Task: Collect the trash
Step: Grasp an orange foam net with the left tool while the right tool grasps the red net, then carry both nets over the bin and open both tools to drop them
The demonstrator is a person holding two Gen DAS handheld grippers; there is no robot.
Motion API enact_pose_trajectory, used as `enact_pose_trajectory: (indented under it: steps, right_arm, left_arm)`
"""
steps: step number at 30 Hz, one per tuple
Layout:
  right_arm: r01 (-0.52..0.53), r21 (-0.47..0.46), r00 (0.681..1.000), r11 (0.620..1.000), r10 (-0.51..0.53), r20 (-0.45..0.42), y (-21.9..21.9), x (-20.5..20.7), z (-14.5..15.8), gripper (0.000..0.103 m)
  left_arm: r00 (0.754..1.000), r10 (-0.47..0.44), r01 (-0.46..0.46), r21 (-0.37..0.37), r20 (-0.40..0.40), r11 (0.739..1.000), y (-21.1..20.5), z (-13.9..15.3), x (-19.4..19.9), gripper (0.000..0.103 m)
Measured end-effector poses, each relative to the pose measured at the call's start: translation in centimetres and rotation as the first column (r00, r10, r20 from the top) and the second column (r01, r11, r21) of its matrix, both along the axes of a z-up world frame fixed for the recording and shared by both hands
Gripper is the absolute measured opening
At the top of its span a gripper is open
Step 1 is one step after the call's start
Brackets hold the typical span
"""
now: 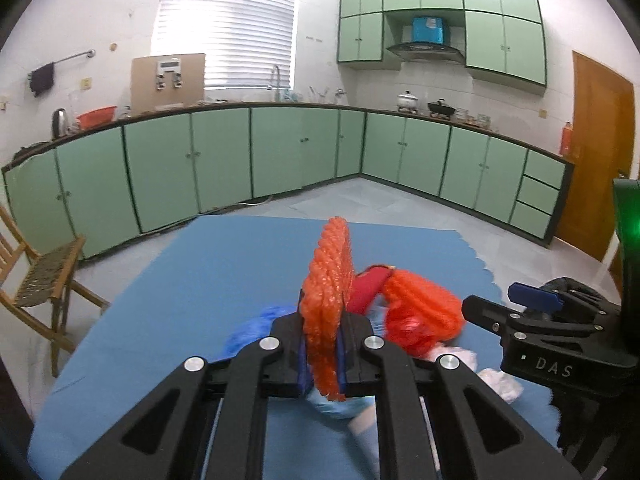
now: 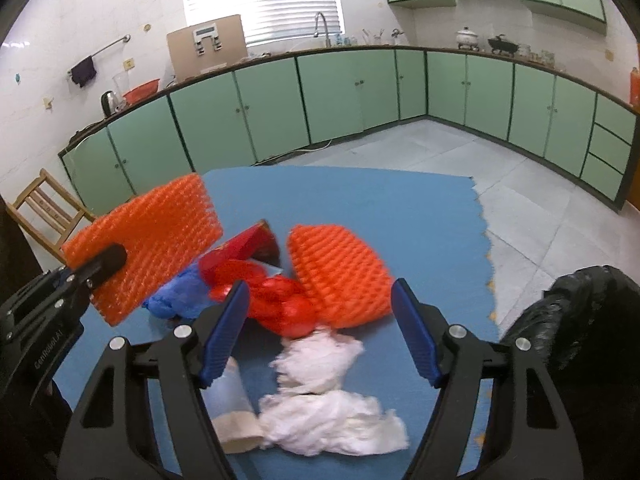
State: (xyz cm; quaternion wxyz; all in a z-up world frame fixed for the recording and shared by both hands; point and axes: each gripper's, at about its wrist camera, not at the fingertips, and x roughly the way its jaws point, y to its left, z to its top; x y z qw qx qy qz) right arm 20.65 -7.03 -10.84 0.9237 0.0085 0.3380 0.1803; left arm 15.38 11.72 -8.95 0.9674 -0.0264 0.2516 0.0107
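My left gripper is shut on an orange foam net sleeve, held edge-on above the blue table mat; the sleeve also shows flat in the right wrist view. My right gripper is open and empty above a trash pile: a second orange foam net, a red plastic bag, a red box, a blue glove, white crumpled tissues and a paper cup.
A black trash bag sits at the mat's right edge. A wooden chair stands left of the table. Green kitchen cabinets line the far walls, and tiled floor lies beyond the mat.
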Motion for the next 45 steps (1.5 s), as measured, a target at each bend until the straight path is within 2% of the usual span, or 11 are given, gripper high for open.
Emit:
enact_pose_trajectory:
  steps: [4,10,13,16,18,20,25,30,36,45]
  right_arm:
    - [-0.041,-0.008,0.999,0.999,0.041,-0.009,2.3,0.2,-0.6,0.070]
    - [-0.069,-0.031,0.997,0.997,0.068,-0.039,4.4,0.9,-2.0,0.064]
    - [-0.080,-0.052,0.996,0.995,0.077,-0.050,5.2,1.0,-2.5,0.056]
    - [-0.106,-0.048,0.992,0.993,0.102,-0.073,5.5,1.3,-2.9,0.034]
    - [-0.130,-0.037,0.988,0.991,0.127,-0.086,5.5,1.3,-3.0,0.010]
    - [-0.139,-0.032,0.987,0.990,0.136,-0.082,5.4,1.1,-2.7,0.005]
    - [-0.165,-0.001,0.985,0.986,0.165,-0.041,5.0,0.0,-0.7,0.003]
    - [-0.168,0.046,0.986,0.985,0.167,0.022,4.0,-1.1,2.5,0.002]
    - [-0.153,0.067,0.985,0.986,0.146,0.095,1.9,-2.5,6.1,0.002]
    - [-0.098,0.085,0.985,0.992,0.084,0.152,-2.4,-4.4,9.2,0.002]
  left_arm:
    - [0.999,0.032,-0.033,0.022,0.013,0.999,1.2,-0.1,-0.2,0.011]
    - [0.999,0.044,-0.043,0.040,-0.015,0.998,2.1,-1.5,0.0,0.011]
    - [0.998,0.047,-0.046,0.032,-0.032,0.998,2.3,-2.2,0.1,0.011]
    - [0.998,0.047,-0.045,0.028,-0.039,0.999,2.5,-2.4,0.1,0.011]
    - [0.998,0.047,-0.046,0.026,-0.042,0.999,2.5,-2.3,0.1,0.011]
    - [0.998,0.046,-0.045,0.023,-0.039,0.999,2.4,-2.1,0.0,0.011]
    - [0.999,0.044,-0.044,0.011,-0.022,0.999,2.4,-1.1,-0.3,0.011]
    - [0.999,0.031,-0.031,0.003,0.018,1.000,1.8,0.7,-0.9,0.011]
    - [0.998,-0.006,0.005,0.002,0.061,1.000,0.0,2.7,-1.6,0.011]
    - [0.993,-0.084,0.085,-0.004,0.085,0.996,-3.2,4.1,-2.5,0.011]
